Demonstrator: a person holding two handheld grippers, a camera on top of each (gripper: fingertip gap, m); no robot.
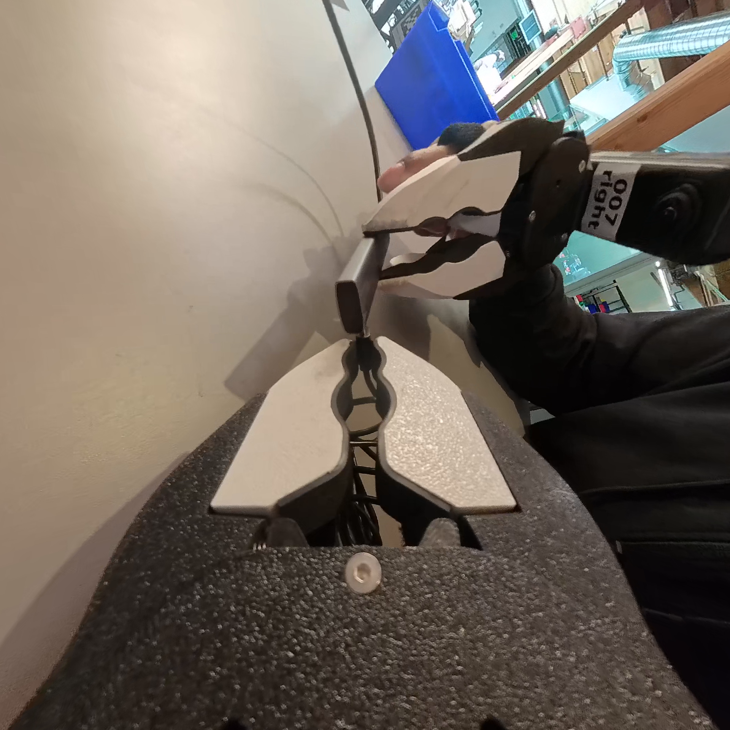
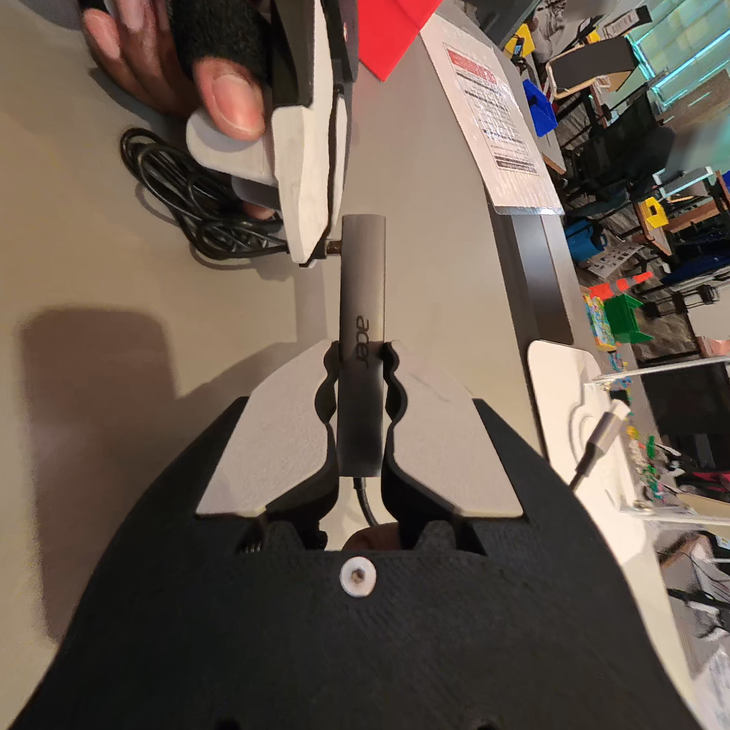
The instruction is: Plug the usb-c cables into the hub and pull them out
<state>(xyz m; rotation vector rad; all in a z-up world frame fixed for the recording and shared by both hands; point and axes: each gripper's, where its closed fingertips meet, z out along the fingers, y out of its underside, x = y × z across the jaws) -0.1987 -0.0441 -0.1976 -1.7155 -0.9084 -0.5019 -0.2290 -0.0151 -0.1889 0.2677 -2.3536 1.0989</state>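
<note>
The grey bar-shaped hub (image 2: 362, 292) is held above the beige table. My right gripper (image 2: 361, 351) is shut on its lower half, and the hub's own black lead (image 2: 365, 501) trails back between the fingers. My left gripper (image 2: 312, 256) comes in from the upper left, shut on a black usb-c plug (image 2: 333, 249) whose tip meets the hub's side near its far end. How deep the plug sits is hidden. In the left wrist view my left gripper (image 1: 361, 345) pinches the plug against the hub (image 1: 353, 288), which my right gripper (image 1: 379, 253) clamps from the right.
The plug's black cable lies coiled (image 2: 189, 197) on the table behind the left gripper. A silver usb-c cable (image 2: 604, 430) rests on a white board at right by a clear stand. A printed sheet (image 2: 497, 126), a red sheet (image 2: 395, 35) and a blue bin (image 1: 430, 79) lie farther off.
</note>
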